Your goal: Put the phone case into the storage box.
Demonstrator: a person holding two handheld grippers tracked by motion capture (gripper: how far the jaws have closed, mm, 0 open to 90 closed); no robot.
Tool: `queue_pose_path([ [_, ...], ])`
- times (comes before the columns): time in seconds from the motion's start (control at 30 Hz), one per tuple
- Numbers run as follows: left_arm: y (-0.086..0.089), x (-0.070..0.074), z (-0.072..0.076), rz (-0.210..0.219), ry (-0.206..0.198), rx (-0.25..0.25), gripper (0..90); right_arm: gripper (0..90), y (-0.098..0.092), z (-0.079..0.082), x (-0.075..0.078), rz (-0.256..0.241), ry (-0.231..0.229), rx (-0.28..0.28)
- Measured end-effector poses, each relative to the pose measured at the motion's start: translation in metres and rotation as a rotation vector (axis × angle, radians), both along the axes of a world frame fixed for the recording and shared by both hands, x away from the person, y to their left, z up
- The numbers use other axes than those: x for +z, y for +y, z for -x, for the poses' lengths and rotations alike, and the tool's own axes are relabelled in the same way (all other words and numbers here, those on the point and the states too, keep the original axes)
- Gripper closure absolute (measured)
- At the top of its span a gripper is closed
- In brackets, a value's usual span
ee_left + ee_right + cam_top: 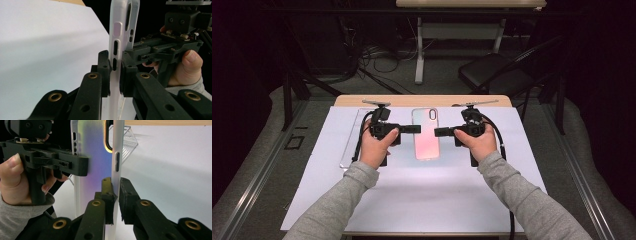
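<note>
Gripping opposite long edges of a translucent, pink-iridescent soft plastic phone case, the left tool and right tool each have their jaws pinched on a side wall. Item lies mid-desk on a white paper sheet covering the wooden desk; a clear plastic tray sits left. Judged step: two-sided hold secured; next calls for an even lift or flex, since the thin, slick, pliable rim could slip.

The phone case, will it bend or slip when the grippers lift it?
The phone case looks thin and empty, so probably light and a bit bendy. Its glossy sides could slip, though the left gripper and right gripper pinch opposite edges.
</note>
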State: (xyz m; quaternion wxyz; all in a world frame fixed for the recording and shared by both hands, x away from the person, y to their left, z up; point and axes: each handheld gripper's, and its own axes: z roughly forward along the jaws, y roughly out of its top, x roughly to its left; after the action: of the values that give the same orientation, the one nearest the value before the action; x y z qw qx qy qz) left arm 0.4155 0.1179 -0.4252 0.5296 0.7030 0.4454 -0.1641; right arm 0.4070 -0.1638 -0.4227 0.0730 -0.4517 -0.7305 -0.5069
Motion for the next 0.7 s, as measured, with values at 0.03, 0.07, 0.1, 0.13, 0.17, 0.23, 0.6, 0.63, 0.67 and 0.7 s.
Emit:
queue_pose_path([
  [0.03,-0.0001,0.0000,0.0000,0.001,0.000,0.000,81.7,83.2,0.0000,0.0001,0.0000,0.001,-0.001,0.000],
  [0.07,-0.0001,0.0000,0.0000,0.001,0.001,0.000,81.7,83.2,-0.0001,0.0002,0.0001,0.001,-0.001,-0.001],
  [0.1,-0.0001,0.0000,0.0000,0.001,0.001,0.000,81.7,83.2,-0.0001,0.0003,0.0000,0.001,-0.001,-0.001],
  [0.13,-0.0001,-0.0001,-0.0002,0.000,-0.002,-0.001,81.7,83.3,-0.0002,0.0003,0.0001,0.000,-0.001,-0.002],
  [0.17,-0.0001,-0.0001,-0.0003,-0.001,-0.002,-0.001,81.7,83.3,-0.0001,0.0004,0.0001,0.001,-0.002,-0.002],
  [0.23,-0.0001,-0.0001,-0.0004,0.000,-0.002,-0.001,81.7,83.3,-0.0001,0.0005,0.0001,0.001,-0.001,-0.004],
  [0.6,0.0002,0.0008,-0.0001,0.003,-0.001,0.002,81.6,83.4,0.0005,0.0013,0.0007,-0.002,-0.003,-0.011],
  [0.63,0.0004,0.0007,-0.0002,0.001,-0.005,0.000,81.7,83.4,0.0005,0.0014,0.0009,-0.001,-0.003,-0.012],
  [0.67,0.0004,0.0008,-0.0003,0.000,-0.005,-0.001,81.6,83.4,0.0005,0.0015,0.0010,-0.001,-0.003,-0.012],
  [0.7,0.0003,0.0009,-0.0002,0.000,-0.005,0.000,81.6,83.4,0.0004,0.0015,0.0010,-0.002,-0.003,-0.012],
])
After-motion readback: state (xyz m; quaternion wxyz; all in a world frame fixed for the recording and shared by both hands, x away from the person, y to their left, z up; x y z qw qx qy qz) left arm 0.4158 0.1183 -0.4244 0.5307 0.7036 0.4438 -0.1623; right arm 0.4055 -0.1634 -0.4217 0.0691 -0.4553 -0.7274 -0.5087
